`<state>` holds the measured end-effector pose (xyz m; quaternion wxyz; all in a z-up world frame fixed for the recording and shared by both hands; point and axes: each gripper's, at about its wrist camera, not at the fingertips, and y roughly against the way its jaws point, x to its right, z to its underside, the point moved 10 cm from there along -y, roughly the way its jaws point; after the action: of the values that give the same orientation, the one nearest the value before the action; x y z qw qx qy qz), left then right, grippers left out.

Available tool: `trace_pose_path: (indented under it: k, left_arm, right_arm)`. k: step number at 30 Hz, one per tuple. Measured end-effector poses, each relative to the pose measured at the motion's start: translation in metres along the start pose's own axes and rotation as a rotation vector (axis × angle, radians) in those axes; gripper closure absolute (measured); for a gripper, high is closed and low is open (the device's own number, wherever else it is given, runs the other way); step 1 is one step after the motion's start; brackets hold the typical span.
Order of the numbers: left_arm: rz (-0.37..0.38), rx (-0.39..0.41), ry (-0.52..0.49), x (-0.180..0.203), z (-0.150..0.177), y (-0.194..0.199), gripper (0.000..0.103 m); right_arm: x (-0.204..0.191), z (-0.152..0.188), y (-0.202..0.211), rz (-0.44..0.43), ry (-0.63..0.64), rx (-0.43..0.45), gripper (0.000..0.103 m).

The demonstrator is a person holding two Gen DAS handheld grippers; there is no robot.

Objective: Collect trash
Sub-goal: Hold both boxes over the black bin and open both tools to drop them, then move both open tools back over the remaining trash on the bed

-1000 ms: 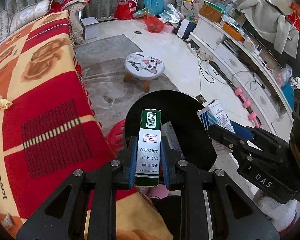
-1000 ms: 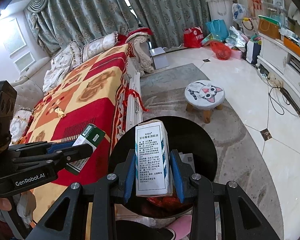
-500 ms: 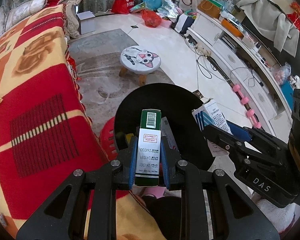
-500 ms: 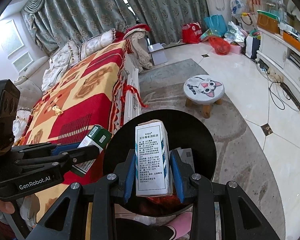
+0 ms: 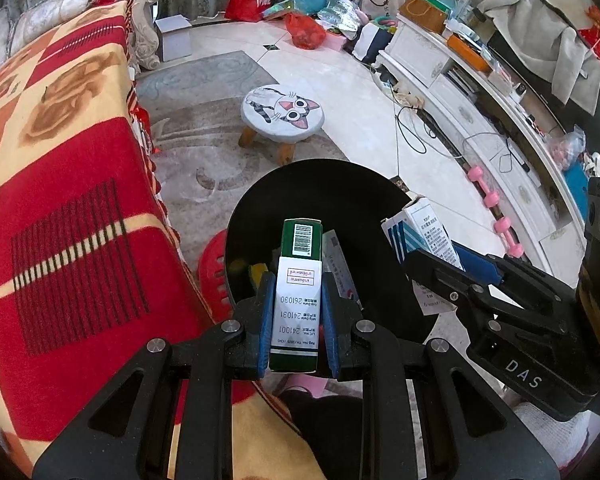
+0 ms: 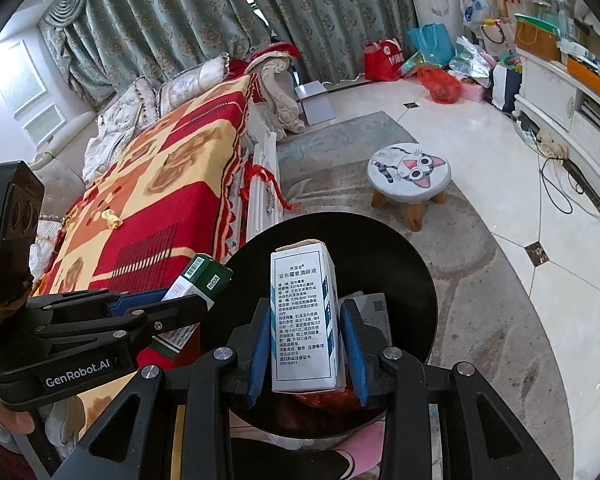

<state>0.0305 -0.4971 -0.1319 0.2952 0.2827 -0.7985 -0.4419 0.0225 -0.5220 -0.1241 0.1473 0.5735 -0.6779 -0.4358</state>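
Observation:
My left gripper point(image 5: 296, 300) is shut on a green and white carton point(image 5: 298, 280) and holds it over the near rim of a black round bin point(image 5: 300, 188). My right gripper point(image 6: 306, 328) is shut on a white and blue medicine box point(image 6: 302, 316) above the same bin point(image 6: 400, 252). The bin holds other cartons and a yellow item. In the left wrist view the right gripper point(image 5: 440, 256) holds its box point(image 5: 428, 232) at the bin's right rim. In the right wrist view the left gripper point(image 6: 172, 304) holds the green carton point(image 6: 198, 280) at the bin's left rim.
A sofa with a red and yellow blanket point(image 5: 52, 160) lies to the left, with a crumpled scrap point(image 6: 112, 218) on it. A cat-face stool point(image 5: 282, 110) stands beyond the bin on a grey rug. A white cabinet point(image 5: 480, 92), cables and pink dumbbells point(image 5: 496, 208) are at the right.
Both grippers have moved forward over the bin with their boxes still held. The bin now sits closer and larger under them.

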Motion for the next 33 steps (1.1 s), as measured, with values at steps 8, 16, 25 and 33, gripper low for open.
trace_pose_path:
  k: [8,16,25,33]
  left_arm:
    - [0.009,-0.004,0.006,0.001,0.000,-0.004,0.083]
    - [0.042,0.011,0.014,0.003,-0.002,-0.002,0.082]
    - [0.036,0.023,0.018,-0.005,0.000,0.009,0.061]
    - [-0.033,0.067,0.015,-0.023,0.007,0.033,0.061]
  right_arm:
    - [0.003,0.003,-0.004,0.000,-0.012,-0.012,0.070]
    - [0.005,0.002,-0.007,0.008,-0.026,-0.014,0.070]
    - [0.001,0.001,-0.004,0.008,-0.051,-0.020,0.056]
    - [-0.020,0.002,-0.004,-0.006,-0.003,-0.027,0.056]
